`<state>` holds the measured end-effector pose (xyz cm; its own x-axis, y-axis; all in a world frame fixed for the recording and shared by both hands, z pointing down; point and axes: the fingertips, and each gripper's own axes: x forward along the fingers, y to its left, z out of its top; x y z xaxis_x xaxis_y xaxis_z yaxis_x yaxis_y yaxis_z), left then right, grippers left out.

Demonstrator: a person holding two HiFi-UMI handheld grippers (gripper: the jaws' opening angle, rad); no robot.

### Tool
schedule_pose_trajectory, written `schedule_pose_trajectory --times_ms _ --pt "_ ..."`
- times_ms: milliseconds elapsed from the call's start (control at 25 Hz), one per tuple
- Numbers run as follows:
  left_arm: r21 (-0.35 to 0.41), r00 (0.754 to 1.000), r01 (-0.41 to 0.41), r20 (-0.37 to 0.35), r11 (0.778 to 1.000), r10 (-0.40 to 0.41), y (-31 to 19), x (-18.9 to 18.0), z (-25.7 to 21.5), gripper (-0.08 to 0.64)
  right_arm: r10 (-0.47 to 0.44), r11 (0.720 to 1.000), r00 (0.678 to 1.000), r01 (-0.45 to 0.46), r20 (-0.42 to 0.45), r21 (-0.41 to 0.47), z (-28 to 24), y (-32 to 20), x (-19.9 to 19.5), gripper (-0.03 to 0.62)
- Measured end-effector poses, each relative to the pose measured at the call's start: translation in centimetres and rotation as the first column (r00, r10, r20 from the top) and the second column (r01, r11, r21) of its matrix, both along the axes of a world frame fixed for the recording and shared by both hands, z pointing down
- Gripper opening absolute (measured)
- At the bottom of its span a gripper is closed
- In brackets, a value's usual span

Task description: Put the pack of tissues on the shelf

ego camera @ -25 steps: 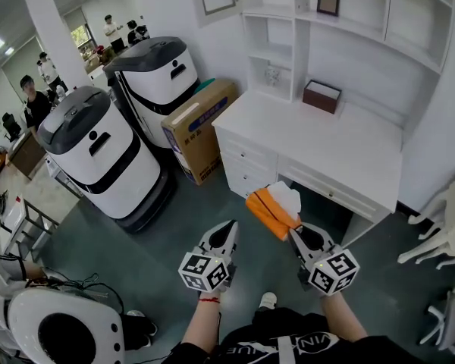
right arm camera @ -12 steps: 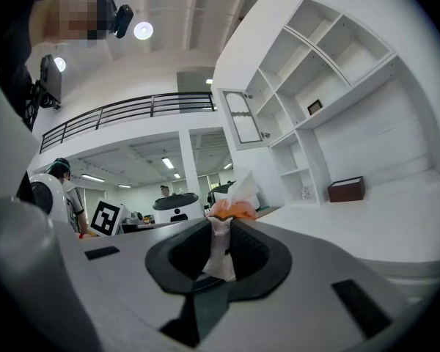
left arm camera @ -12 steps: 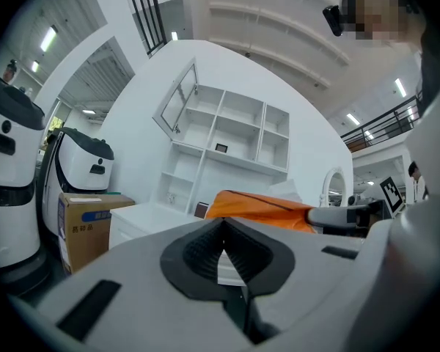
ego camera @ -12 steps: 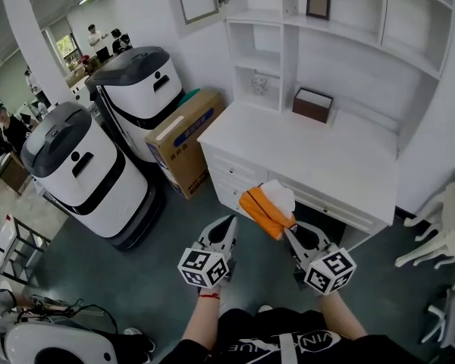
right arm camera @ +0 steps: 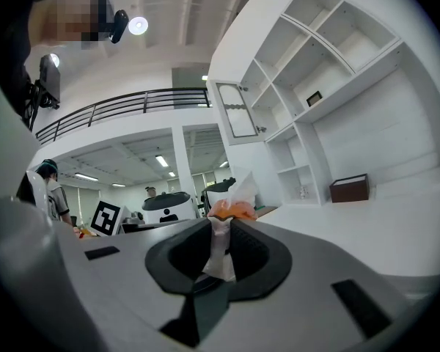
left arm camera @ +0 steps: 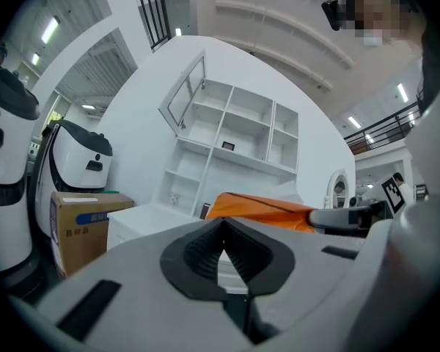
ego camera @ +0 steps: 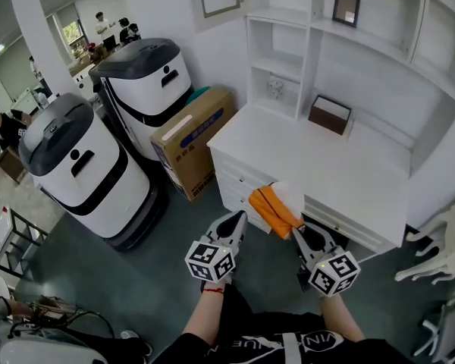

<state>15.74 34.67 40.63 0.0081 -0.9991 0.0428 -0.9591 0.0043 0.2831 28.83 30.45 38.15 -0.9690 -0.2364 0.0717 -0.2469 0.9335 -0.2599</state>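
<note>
The pack of tissues [ego camera: 273,209] is orange with a white tissue sticking out, and it hangs over the front edge of the white desk [ego camera: 326,169]. My right gripper [ego camera: 298,231] is shut on its near end; in the right gripper view the white wrapper [right arm camera: 221,248] is pinched between the jaws. My left gripper [ego camera: 235,222] is level beside it, to the left, jaws shut on nothing, tips meeting [left arm camera: 221,224]. The pack [left arm camera: 260,207] shows to its right. The white shelf unit [ego camera: 288,59] rises behind the desk with open compartments.
A brown box [ego camera: 330,114] sits at the desk's back and a small picture frame [ego camera: 346,7] on an upper shelf. A cardboard box [ego camera: 189,139] and two white robots [ego camera: 83,165] [ego camera: 148,74] stand left of the desk. A white chair [ego camera: 447,249] is at the right.
Both grippers have travelled forward with the pack towards the desk, which now lies closer beneath them. The grip on the pack is unchanged.
</note>
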Motion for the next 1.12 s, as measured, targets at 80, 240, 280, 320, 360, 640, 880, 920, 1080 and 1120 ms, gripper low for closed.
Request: schedule_pose_trajectory --times_ms 80,240,280,320,360,640,880,920,1080,1120 --pt "0.007 1.000 -0.021 0.006 1.000 0.021 -1.7 -2.1 -0.5 0.003 0.017 1.000 1.000 -0.017 -0.001 0.006 -0.3 -1.4 -2.1 0.050" --pt "0.016 0.998 -0.063 0.012 0.998 0.063 -5.2 -6.6 -1.4 0.003 0.044 0.999 0.999 -0.044 -0.006 0.016 -0.9 -4.2 -6.5 0.051" --pt "0.014 0.997 -0.076 0.011 0.997 0.075 -6.1 -7.7 -1.4 0.003 0.056 0.998 0.998 -0.056 -0.004 0.015 -1.0 -4.8 -7.6 0.050" --pt "0.012 0.996 -0.089 0.011 0.996 0.089 -6.8 -8.8 -1.5 0.003 0.068 0.998 0.998 -0.068 -0.001 0.015 -1.1 -5.5 -8.7 0.049" --pt "0.010 0.995 -0.103 0.011 0.995 0.103 -7.6 -9.8 -1.6 0.003 0.080 0.997 0.997 -0.080 0.000 0.015 -1.3 -6.1 -9.8 0.050" --pt "-0.005 0.984 -0.177 0.001 0.984 0.177 -12.0 -16.2 -1.1 0.003 0.141 0.990 0.990 -0.141 -0.022 0.005 -0.7 -9.3 -16.3 0.051" --pt "-0.012 0.971 -0.238 -0.018 0.971 0.237 -14.7 -20.2 -0.2 0.003 0.202 0.979 0.979 -0.203 -0.038 0.001 -0.1 -11.5 -20.3 0.051" --pt "-0.015 0.969 -0.245 -0.014 0.969 0.245 -15.1 -20.8 -0.1 0.003 0.213 0.977 0.976 -0.213 -0.042 0.002 0.0 -11.8 -20.8 0.049" --pt "-0.100 0.938 -0.302 0.144 0.948 0.314 -16.2 -21.4 1.0 0.003 0.250 0.968 0.967 -0.251 -0.050 0.002 0.6 -12.5 -22.5 0.049" --pt "-0.114 0.924 -0.325 0.176 0.939 0.341 -16.4 -21.1 1.2 0.003 0.256 0.966 0.965 -0.257 -0.048 0.001 0.7 -12.5 -22.8 0.050"
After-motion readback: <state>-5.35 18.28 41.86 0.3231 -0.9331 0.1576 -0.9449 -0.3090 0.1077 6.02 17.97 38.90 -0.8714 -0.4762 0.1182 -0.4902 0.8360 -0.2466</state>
